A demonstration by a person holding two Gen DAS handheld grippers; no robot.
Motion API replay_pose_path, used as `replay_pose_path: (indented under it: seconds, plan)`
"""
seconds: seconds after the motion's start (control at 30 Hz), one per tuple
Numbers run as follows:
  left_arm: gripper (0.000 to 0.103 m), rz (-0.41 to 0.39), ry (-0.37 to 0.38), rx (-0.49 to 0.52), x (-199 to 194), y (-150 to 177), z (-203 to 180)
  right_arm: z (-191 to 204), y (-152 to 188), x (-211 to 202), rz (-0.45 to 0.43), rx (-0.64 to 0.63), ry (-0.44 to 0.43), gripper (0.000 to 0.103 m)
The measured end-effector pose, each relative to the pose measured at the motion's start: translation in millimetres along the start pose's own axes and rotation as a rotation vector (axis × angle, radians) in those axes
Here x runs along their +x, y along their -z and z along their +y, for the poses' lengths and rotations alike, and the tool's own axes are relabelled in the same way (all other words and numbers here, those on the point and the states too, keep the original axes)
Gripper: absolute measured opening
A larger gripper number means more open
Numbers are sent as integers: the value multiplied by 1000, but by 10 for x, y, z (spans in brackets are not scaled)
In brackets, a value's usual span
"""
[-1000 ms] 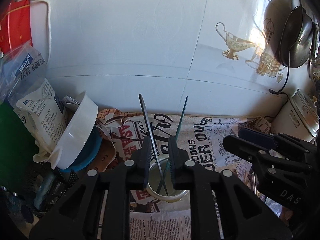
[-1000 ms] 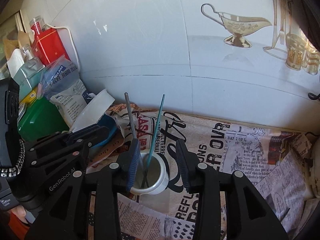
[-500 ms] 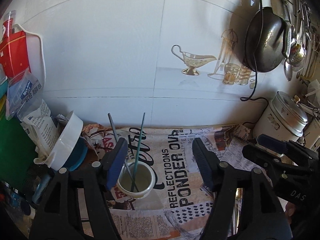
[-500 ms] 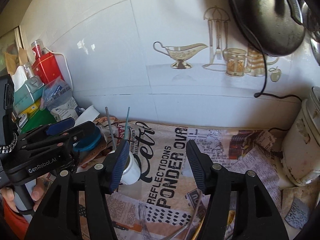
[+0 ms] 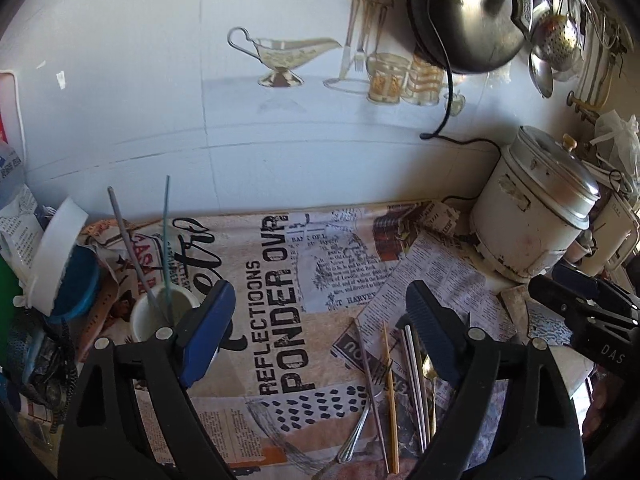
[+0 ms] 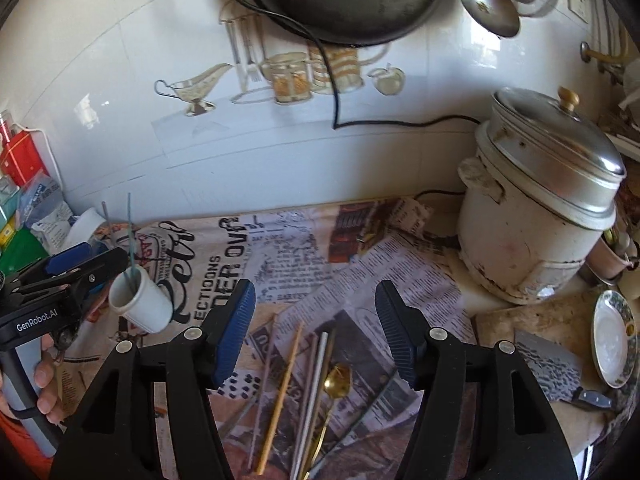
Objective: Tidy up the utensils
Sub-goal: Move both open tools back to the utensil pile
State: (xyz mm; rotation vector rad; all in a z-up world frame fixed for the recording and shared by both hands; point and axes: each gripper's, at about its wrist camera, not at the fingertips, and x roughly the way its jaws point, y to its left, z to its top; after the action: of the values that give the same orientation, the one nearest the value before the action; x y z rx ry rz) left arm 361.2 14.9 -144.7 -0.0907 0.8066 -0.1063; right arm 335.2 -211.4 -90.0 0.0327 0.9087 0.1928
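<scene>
A white cup point(image 5: 154, 316) point(image 6: 140, 300) stands at the left on the newspaper and holds a grey stick point(image 5: 128, 240) and a teal stick point(image 5: 166, 240). Loose utensils lie side by side lower down: a fork point(image 5: 370, 384), a wooden chopstick point(image 5: 390, 392) point(image 6: 280, 392), a silver straw point(image 5: 414, 380) point(image 6: 314, 396) and a gold spoon point(image 6: 338, 380). My left gripper point(image 5: 318, 292) hangs right of the cup, its jaws opening with nothing between them. My right gripper point(image 6: 315, 292) is open and empty above the loose utensils.
A worn rice cooker point(image 5: 532, 224) point(image 6: 536, 224) stands at the right with its cord along the wall. A dark pan point(image 5: 464, 12) and ladles hang above. A plate point(image 6: 612, 336) and a knife point(image 6: 592, 398) lie far right. A white bowl point(image 5: 60, 256) and packets crowd the left.
Both grippers moved right, away from the cup, and opened their jaws. The two sticks stayed standing in the cup. The loose utensils and the rice cooker came into view.
</scene>
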Motion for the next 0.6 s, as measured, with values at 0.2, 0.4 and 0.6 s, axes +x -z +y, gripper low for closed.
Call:
replay_pose_path:
  seconds: [0.2,0.4,0.6]
  plan:
    - [87,125,1,26,492,242,-256,-447,235,231,101,60,53,59]
    - [87,248,-20,40,903,556,-346,-663,511,553,231,71,72,59]
    - [87,346,-40,38,1209,833,-349,-736,767,863,341,83,54,59]
